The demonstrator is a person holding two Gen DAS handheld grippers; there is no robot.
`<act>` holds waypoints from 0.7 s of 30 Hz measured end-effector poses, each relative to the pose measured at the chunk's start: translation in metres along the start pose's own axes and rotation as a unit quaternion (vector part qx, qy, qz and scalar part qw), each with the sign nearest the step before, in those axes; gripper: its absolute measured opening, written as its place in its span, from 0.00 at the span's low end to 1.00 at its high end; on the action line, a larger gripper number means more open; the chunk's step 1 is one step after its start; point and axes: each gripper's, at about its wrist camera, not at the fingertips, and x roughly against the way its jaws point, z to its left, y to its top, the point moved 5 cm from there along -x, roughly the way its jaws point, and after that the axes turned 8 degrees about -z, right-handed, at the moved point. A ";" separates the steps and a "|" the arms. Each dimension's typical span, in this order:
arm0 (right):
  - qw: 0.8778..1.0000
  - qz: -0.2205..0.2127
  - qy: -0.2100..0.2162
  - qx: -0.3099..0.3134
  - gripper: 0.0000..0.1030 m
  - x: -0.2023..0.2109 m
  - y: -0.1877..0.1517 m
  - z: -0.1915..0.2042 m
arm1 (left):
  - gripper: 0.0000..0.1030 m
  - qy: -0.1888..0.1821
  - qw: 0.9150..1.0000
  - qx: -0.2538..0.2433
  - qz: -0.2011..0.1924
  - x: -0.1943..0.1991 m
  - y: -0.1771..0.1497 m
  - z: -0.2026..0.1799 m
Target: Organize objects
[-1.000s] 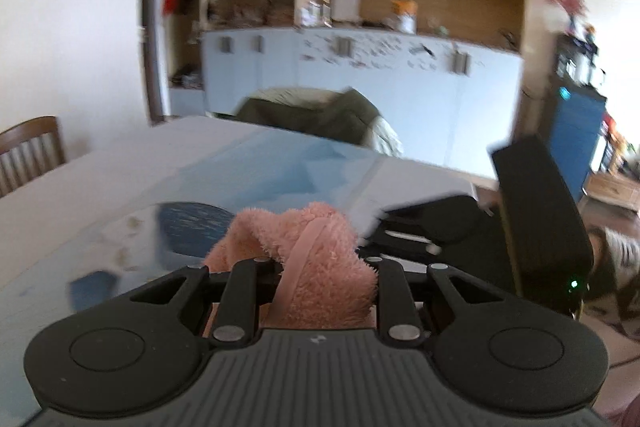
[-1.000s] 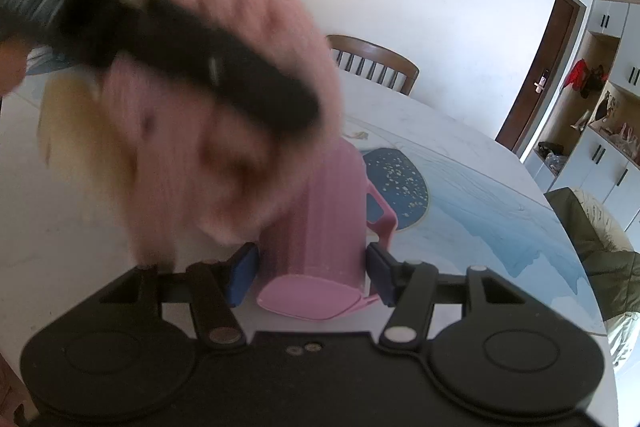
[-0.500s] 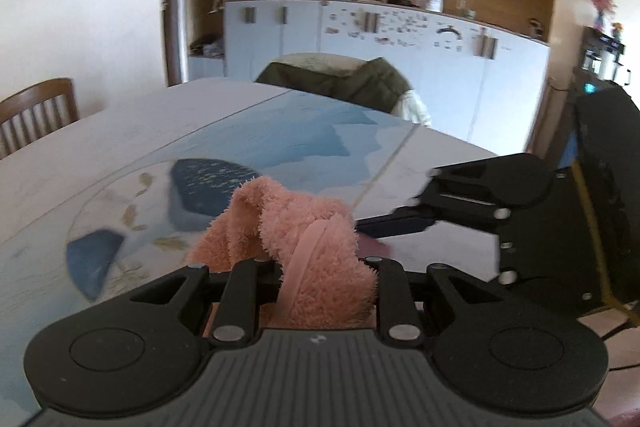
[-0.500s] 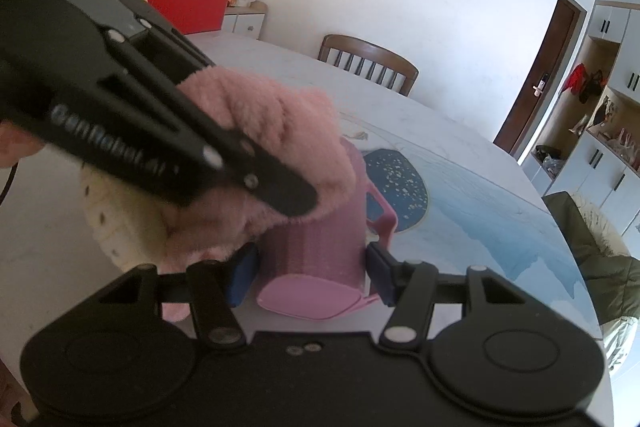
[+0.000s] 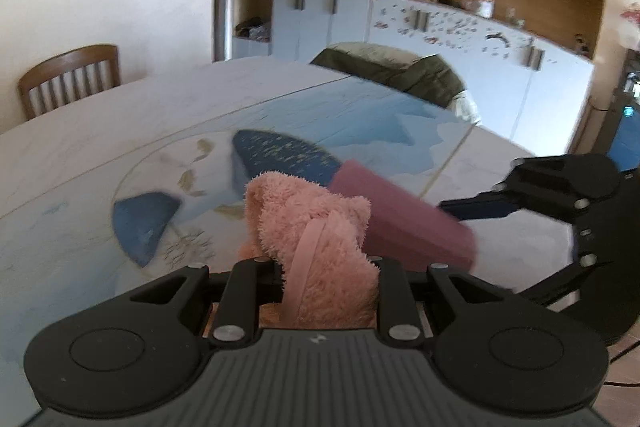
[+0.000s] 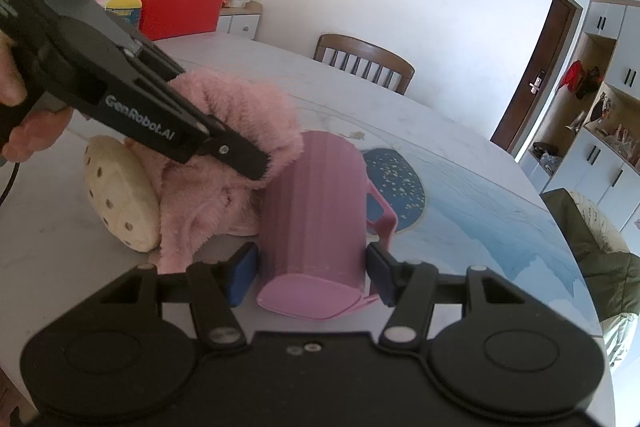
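The right gripper [image 6: 310, 273] clamps a pink ribbed cup [image 6: 316, 223] at its sides, lying over with base toward the camera and long axis along the fingers above the table [image 6: 460, 147], while just left of the cup the left gripper [image 5: 326, 267] pinches a fluffy pink slipper [image 6: 224, 155], its cream sole [image 6: 120, 195] facing away from the cup

pink slipper [image 6: 236, 131] lowered beside pink cup [image 6: 316, 211]
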 end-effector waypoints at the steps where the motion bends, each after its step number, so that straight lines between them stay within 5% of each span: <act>1: 1.000 0.000 0.000 -0.001 0.57 0.000 0.000 -0.001 | 0.20 0.004 1.000 0.003 0.003 -0.002 -0.002 0.004; 8: 1.000 -0.001 0.000 -0.002 0.57 -0.001 0.001 -0.002 | 0.20 0.006 0.999 0.025 -0.021 0.018 0.004 0.015; 14: 1.000 -0.002 0.001 -0.002 0.57 0.000 0.001 0.001 | 0.20 -0.064 0.995 0.004 -0.074 0.056 0.036 -0.021; 21: 1.000 -0.002 0.000 -0.001 0.57 0.000 0.001 0.001 | 0.20 -0.121 0.991 -0.044 -0.043 0.036 0.035 -0.071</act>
